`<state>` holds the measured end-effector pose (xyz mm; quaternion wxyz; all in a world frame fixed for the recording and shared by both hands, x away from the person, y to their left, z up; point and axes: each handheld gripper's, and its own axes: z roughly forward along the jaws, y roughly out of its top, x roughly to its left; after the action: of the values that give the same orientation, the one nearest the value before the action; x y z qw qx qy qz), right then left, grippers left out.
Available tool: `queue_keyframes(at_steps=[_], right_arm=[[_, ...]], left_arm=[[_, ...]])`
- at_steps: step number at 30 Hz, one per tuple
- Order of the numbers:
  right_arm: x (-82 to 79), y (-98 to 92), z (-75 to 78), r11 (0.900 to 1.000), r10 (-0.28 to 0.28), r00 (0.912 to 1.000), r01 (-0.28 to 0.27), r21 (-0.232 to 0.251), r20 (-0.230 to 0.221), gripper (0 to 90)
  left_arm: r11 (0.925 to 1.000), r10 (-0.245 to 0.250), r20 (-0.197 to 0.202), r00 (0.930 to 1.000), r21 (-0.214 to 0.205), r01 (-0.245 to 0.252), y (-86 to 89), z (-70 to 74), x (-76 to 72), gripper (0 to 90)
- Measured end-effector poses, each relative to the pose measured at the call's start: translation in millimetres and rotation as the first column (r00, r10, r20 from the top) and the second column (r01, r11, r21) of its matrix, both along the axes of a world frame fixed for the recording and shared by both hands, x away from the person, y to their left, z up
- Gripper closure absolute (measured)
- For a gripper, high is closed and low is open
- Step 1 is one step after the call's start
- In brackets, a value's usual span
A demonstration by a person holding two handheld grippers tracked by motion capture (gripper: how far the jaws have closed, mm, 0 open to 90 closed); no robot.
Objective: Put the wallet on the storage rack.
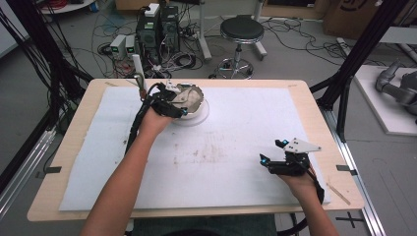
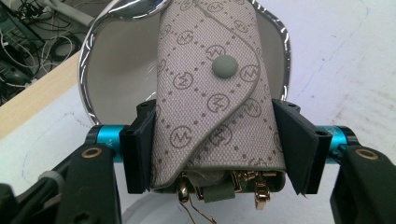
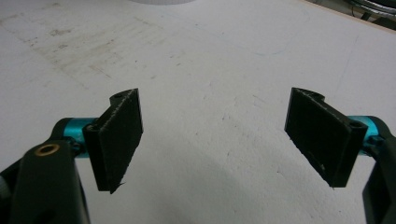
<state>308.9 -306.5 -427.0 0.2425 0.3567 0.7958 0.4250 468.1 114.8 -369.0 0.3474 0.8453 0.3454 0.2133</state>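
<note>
A beige monogram key pouch (image 2: 215, 93) with a snap flap and gold clips at its lower end sits between the jaws of my left gripper (image 2: 215, 112), which is shut on it. The pouch hangs over the mouth of a white bowl (image 2: 116, 70) with a shiny silver rim. In the high view the left gripper (image 1: 174, 101) holds the pouch (image 1: 194, 96) over the bowl (image 1: 199, 117) at the table's far middle. My right gripper (image 1: 273, 151) rests low at the near right. Its jaws stand wide open (image 3: 215, 100) above the bare mat, with nothing between them.
A stained white mat (image 1: 221, 147) covers most of the wooden table (image 1: 314, 105). A white-handled tool (image 1: 139, 71) stands at the table's far left edge. Beyond the table are a black stool (image 1: 241, 32), computer boxes (image 1: 157, 27) and cables on the floor.
</note>
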Motion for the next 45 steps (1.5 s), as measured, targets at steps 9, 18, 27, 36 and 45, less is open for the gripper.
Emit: queue_keyframes(at_steps=[9, 18, 27, 36, 45], right_arm=[[-0.1, 1.1, -0.2, 1.0000, -0.003, 1.0000, 0.003, -0.002, -0.007, 19.5], [-0.4, 0.7, 0.0, 1.0000, -0.001, 1.0000, 0.001, -0.002, 0.000, 19.5], [0.6, 2.1, 0.1, 1.0000, 0.005, 1.0000, -0.005, -0.006, 0.000, 19.5], [3.3, 5.5, 0.1, 0.9999, 0.009, 1.0000, -0.009, -0.008, -0.001, 19.5], [11.6, 10.4, -1.3, 0.9997, 0.007, 1.0000, -0.007, -0.025, -0.001, 19.5]], left_arm=[[1.0000, 0.009, 0.007, 0.9999, 0.001, -0.009, -1.2, -2.8, 3.9, 34.8], [0.9997, -0.015, 0.055, 0.9984, -0.020, 0.016, -0.9, 2.2, 0.3, 26.6], [0.9977, -0.040, 0.074, 0.9965, -0.052, 0.044, 6.0, 8.8, -8.2, 22.4], [0.9887, -0.064, 0.108, 0.9921, -0.128, 0.077, 20.3, 21.0, -31.7, 20.3], [0.9741, -0.082, 0.147, 0.9857, -0.197, 0.111, 39.0, 23.3, -63.2, 20.0]])
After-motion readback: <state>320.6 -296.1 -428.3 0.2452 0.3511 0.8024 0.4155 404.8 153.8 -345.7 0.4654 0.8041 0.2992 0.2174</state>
